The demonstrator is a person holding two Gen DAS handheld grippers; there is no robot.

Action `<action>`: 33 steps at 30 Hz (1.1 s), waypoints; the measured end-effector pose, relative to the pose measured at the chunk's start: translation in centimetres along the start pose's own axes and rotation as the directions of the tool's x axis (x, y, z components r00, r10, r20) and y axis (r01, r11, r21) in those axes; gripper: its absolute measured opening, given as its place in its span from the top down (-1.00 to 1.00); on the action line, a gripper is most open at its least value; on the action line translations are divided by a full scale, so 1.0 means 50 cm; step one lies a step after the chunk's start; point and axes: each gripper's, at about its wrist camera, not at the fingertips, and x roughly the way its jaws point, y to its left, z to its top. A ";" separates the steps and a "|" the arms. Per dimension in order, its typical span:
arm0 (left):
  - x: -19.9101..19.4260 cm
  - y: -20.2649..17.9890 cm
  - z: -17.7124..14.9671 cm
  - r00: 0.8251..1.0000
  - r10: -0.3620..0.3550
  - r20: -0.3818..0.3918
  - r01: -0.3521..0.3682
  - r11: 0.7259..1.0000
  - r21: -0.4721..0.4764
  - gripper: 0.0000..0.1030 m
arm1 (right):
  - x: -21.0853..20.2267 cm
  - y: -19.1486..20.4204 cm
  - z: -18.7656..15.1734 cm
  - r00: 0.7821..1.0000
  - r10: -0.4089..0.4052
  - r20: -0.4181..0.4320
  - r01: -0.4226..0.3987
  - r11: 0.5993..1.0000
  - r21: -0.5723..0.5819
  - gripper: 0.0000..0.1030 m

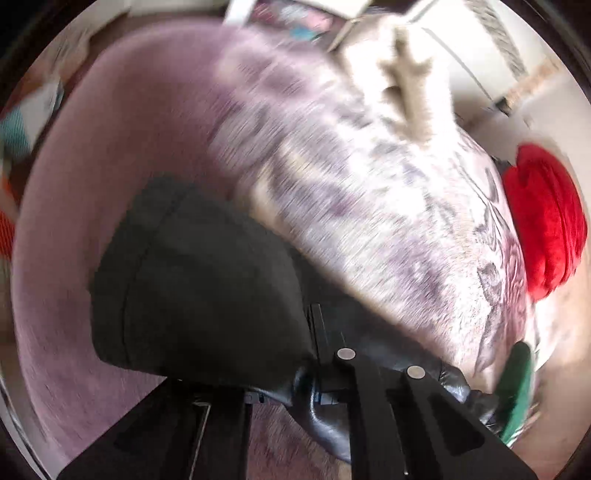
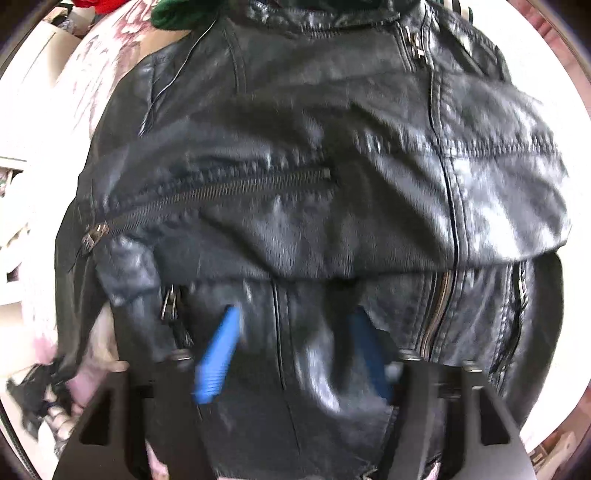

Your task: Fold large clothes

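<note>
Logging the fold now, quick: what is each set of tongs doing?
Left tongs: closed on the black leather jacket.
Right tongs: open above the jacket, holding nothing.

A home bedroom — a bed with floral bedspread [image 1: 388, 206] and red cushion [image 1: 543, 221].

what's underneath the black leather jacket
The black leather jacket lies on a floral bedspread, which shows past its left edge. A green item peeks out near the collar. What is directly beneath the jacket's middle is covered.
</note>
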 end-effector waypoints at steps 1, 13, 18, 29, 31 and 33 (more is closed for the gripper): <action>-0.005 -0.017 0.011 1.000 -0.002 0.015 0.001 0.999 0.036 0.89 | 0.000 0.005 0.013 1.000 -0.025 0.011 0.025 1.000 0.003 -0.63; -0.179 -0.392 -0.074 0.975 -0.129 0.181 -0.027 0.740 0.672 0.92 | -0.071 0.037 0.139 0.974 -0.181 0.137 0.187 0.982 -0.034 -0.63; -0.206 -0.565 -0.259 0.973 -0.227 0.032 0.097 0.534 0.840 0.92 | -0.130 -0.074 0.117 0.987 -0.110 0.121 0.103 0.993 0.059 -0.63; -0.125 -0.764 -0.811 0.937 -0.103 -0.335 0.345 0.103 0.933 0.89 | -0.191 -0.496 0.012 0.990 -0.123 0.073 0.094 0.944 0.317 -0.63; -0.068 -0.773 -0.861 0.930 -0.006 -0.368 0.367 0.094 0.926 0.87 | -0.194 -0.551 -0.004 0.988 -0.137 0.068 0.106 0.933 0.344 -0.63; -0.025 -0.770 -0.880 0.921 0.060 -0.384 0.376 0.113 0.920 0.85 | -0.194 -0.597 -0.023 0.989 -0.138 0.061 0.106 0.924 0.367 -0.63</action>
